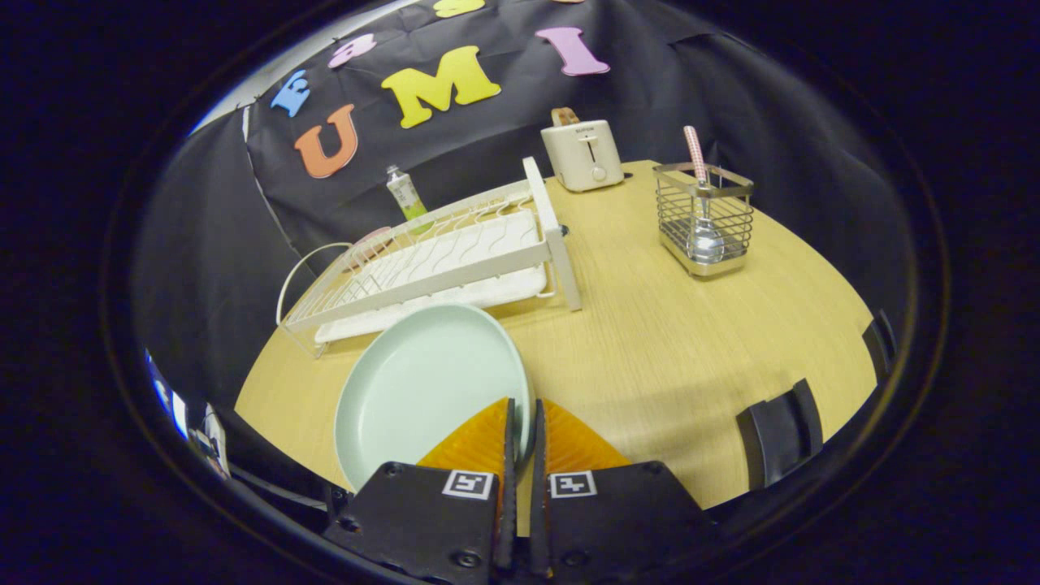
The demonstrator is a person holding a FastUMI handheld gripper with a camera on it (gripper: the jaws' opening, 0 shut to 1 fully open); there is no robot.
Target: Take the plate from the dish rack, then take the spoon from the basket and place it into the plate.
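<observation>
Mint plate (422, 390) rim pinched by gripper (522, 418).

1. The tongs (521, 426) were pinched on the near rim of the pale green round plate (422, 386), one finger inside the rim, one outside.
2. The plate stood just before the white wire dish rack (439, 256) on the wooden tabletop (691, 341).
3. A square metal wire basket (705, 218) stood well right of the rack, with a metal spoon (704, 236) upright inside it.
4. A cream toaster (582, 154) sat behind, between rack and basket.
5. A tube (405, 193) stood behind the rack.
</observation>
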